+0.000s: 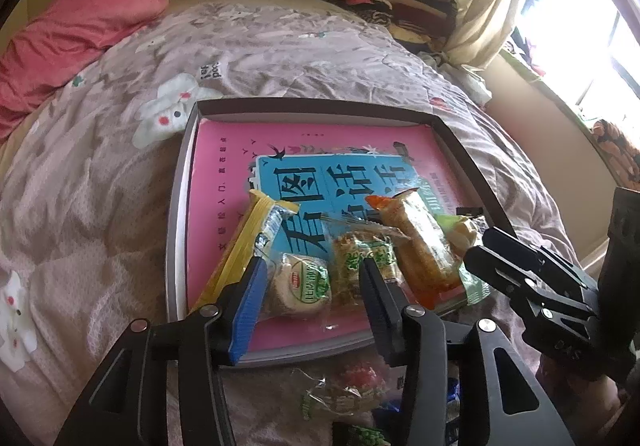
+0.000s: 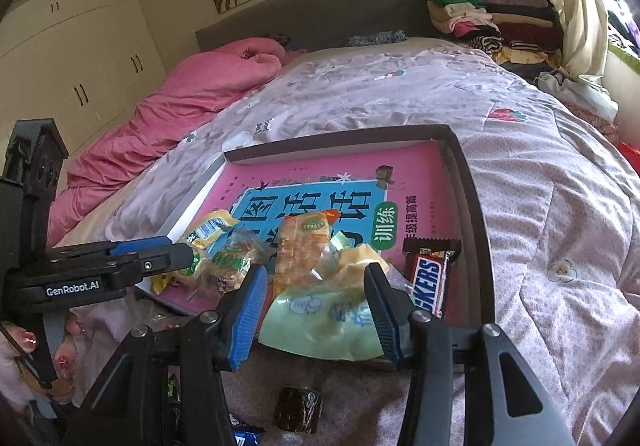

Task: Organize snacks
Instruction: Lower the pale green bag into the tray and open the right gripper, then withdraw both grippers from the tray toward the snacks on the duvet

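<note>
the jaws of the left gripper (image 1: 312, 278) are parted around crinkly, light snack packets (image 1: 320, 274); the right gripper (image 2: 316, 298) grips the soft green packet (image 2: 320, 322), best held mid-body.

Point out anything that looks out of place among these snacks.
A dark wrapped candy and a clear-wrapped snack lie on the quilt, outside the tray where the other snacks are piled.
</note>
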A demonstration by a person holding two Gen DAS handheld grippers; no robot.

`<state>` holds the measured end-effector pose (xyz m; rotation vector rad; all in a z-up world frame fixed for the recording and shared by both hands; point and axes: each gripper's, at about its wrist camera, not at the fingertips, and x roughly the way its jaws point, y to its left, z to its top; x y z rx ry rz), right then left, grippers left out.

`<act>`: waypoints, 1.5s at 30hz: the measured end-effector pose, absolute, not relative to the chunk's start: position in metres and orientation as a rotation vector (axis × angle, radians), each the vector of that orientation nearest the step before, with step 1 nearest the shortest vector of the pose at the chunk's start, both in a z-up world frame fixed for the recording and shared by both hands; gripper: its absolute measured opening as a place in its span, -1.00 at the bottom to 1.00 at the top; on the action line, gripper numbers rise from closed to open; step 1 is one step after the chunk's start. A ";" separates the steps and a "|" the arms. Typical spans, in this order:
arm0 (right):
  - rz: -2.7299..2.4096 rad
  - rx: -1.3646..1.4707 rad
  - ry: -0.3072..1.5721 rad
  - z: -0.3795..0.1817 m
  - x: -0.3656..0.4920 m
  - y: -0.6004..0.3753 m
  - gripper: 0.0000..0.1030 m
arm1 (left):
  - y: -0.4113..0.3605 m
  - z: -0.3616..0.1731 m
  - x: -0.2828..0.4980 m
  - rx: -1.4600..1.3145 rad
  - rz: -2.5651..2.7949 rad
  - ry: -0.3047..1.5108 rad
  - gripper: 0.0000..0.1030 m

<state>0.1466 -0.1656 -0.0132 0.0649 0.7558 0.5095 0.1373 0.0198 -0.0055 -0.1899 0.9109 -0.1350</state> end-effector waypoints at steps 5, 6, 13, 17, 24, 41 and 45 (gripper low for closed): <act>0.504 0.067 0.748 -0.011 0.147 -0.166 -0.02 | 0.018 -0.003 0.136 -0.182 -0.138 0.910 0.05; 0.504 0.066 0.745 -0.010 0.147 -0.166 -0.01 | 0.018 -0.003 0.135 -0.181 -0.139 0.910 0.07; 0.509 0.071 0.730 -0.006 0.145 -0.167 0.10 | 0.016 0.000 0.133 -0.169 -0.145 0.907 0.19; 0.509 0.078 0.711 -0.002 0.143 -0.170 0.12 | 0.015 0.003 0.131 -0.164 -0.150 0.901 0.24; 0.504 0.087 0.681 0.005 0.140 -0.174 0.18 | 0.016 0.005 0.126 -0.164 -0.149 0.898 0.31; 0.513 0.093 0.649 0.018 0.117 -0.179 0.29 | 0.009 0.020 0.096 -0.134 -0.158 0.875 0.48; 0.507 0.090 0.649 0.018 0.113 -0.180 0.30 | 0.006 0.021 0.090 -0.129 -0.171 0.880 0.49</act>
